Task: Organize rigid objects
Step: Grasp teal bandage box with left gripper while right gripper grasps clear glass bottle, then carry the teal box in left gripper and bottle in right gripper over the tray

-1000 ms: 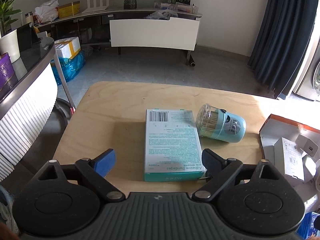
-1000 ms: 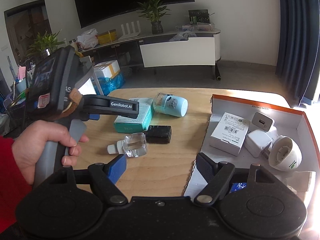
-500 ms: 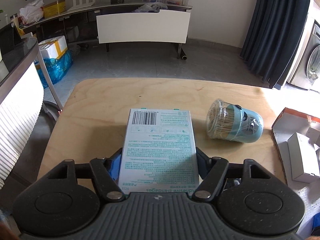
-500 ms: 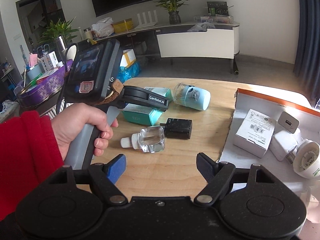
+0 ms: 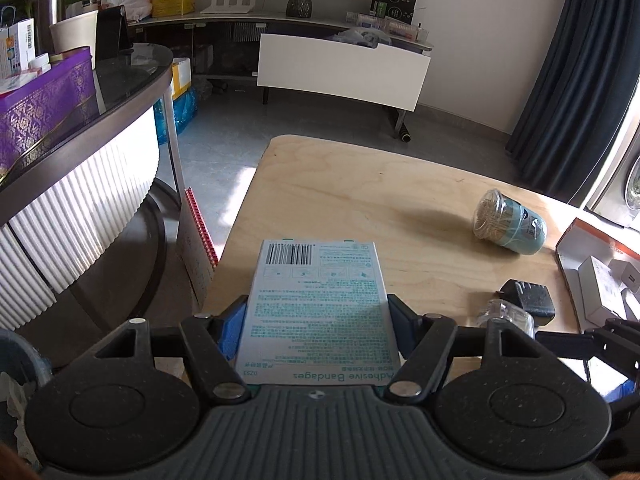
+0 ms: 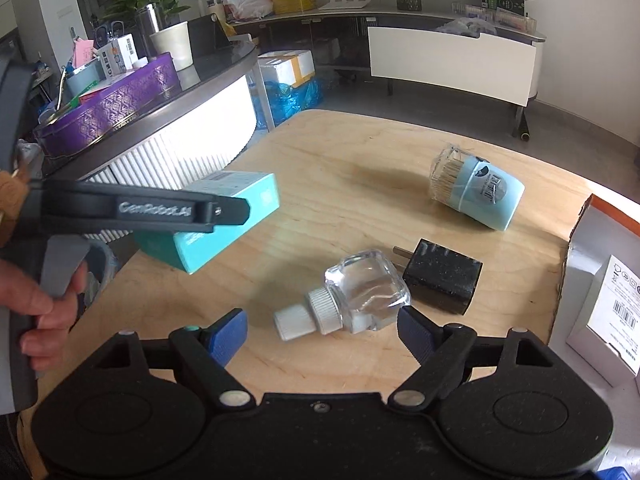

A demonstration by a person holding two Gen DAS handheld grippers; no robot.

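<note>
My left gripper [image 5: 316, 328] is shut on a teal adhesive bandage box [image 5: 318, 308] and holds it lifted above the wooden table [image 5: 360, 184]; the box also shows in the right wrist view [image 6: 224, 220], clear of the table near its left edge. My right gripper [image 6: 322, 330] is open, its fingers either side of a clear glass bottle with a white cap [image 6: 352, 300] lying on the table. A black plug adapter [image 6: 442, 280] lies just beyond it. A light blue toothpick jar [image 6: 476, 196] lies on its side farther back.
An orange-rimmed cardboard tray [image 6: 580, 232] with white boxes [image 6: 616, 312] sits at the table's right. A curved counter [image 5: 80, 152] with a purple box [image 5: 44, 108] stands to the left. Floor lies beyond the table's left edge.
My left gripper closed on the bandage box and lifted it off the table toward the left. My right gripper moved down and forward to straddle the glass bottle.
</note>
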